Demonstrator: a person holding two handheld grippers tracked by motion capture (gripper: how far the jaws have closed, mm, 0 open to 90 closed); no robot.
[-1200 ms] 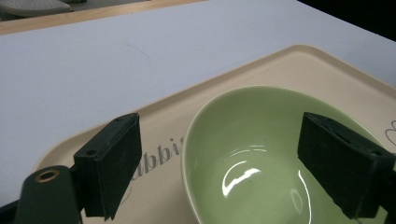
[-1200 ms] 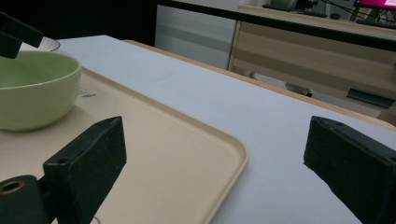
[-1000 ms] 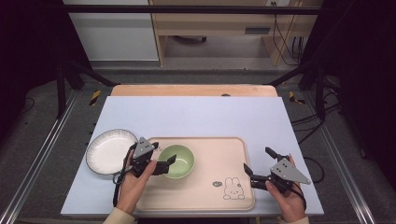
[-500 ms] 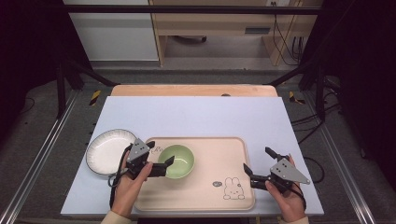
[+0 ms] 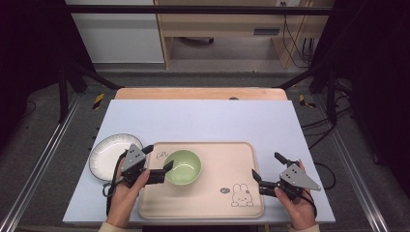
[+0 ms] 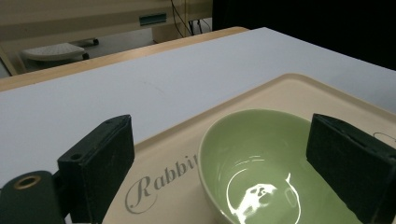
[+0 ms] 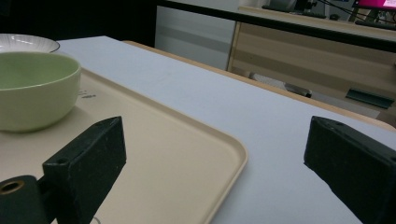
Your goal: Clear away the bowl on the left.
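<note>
A pale green bowl (image 5: 183, 166) stands on the left part of a beige tray (image 5: 212, 203) with a rabbit drawing. My left gripper (image 5: 158, 157) is at the bowl's left side, open, and its jaws have just been opening. In the left gripper view the bowl's (image 6: 261, 154) near rim lies between the wide-apart jaws of that gripper (image 6: 222, 135), and neither pad presses on it. My right gripper (image 5: 266, 165) hovers open at the tray's right edge, holding nothing. The right gripper view has the tray's corner (image 7: 233, 154) between the jaws of that gripper (image 7: 215, 135), with the bowl (image 7: 37, 88) far left.
A white ribbed plate (image 5: 109, 152) lies on the light blue table cover (image 5: 208, 121) left of the tray, just behind my left hand. A wooden table edge (image 5: 193, 93) runs along the back. Dark frame legs stand at both sides.
My left gripper has drawn back to the left, away from the bowl, with its jaws wider apart. The bowl stays on the tray. The right gripper has not moved.
</note>
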